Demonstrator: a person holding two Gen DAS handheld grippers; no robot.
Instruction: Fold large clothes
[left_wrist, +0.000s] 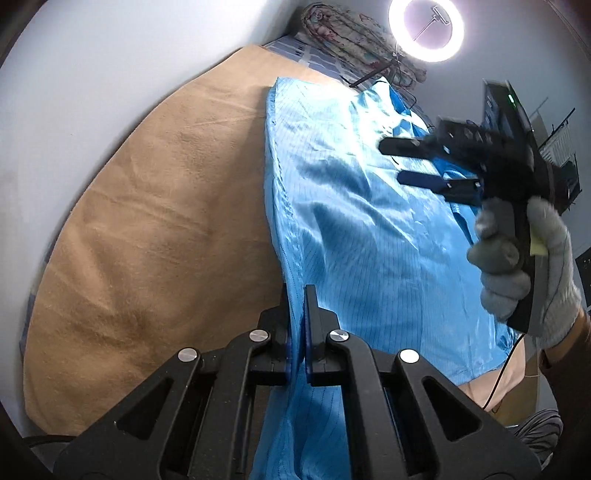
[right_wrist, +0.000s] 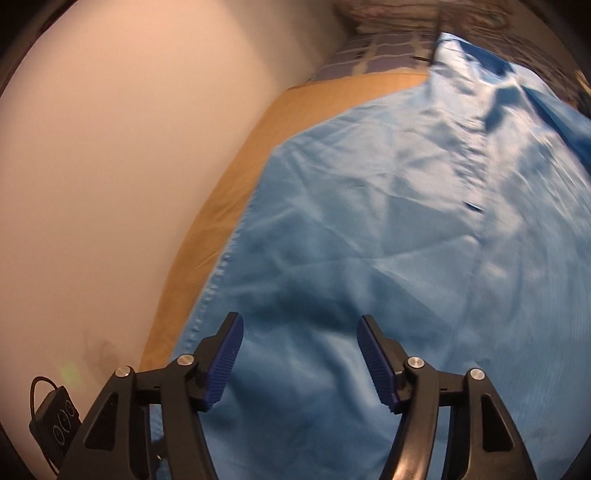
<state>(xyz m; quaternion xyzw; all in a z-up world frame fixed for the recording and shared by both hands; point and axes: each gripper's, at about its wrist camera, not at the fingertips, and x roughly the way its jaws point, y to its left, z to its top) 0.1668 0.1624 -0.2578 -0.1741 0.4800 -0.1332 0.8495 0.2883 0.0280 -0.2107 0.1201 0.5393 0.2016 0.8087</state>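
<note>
A: Where are we? Garment (left_wrist: 369, 229) lies spread on the tan blanket (left_wrist: 147, 221) over the bed, mostly flat, wrinkled. We see no finished fold yet.

B: Agreed, early. Left gripper (left_wrist: 295, 314) is clamped tight on the garment's left edge, cloth pinched between the pads.

A: Right gripper (right_wrist: 299, 354)?

B: Jaws apart, nothing between them, hanging above the cloth. No grab there yet.

A: So we judge one edge secured. Left: second grab, carry the side across, then the remaining folds.
</note>
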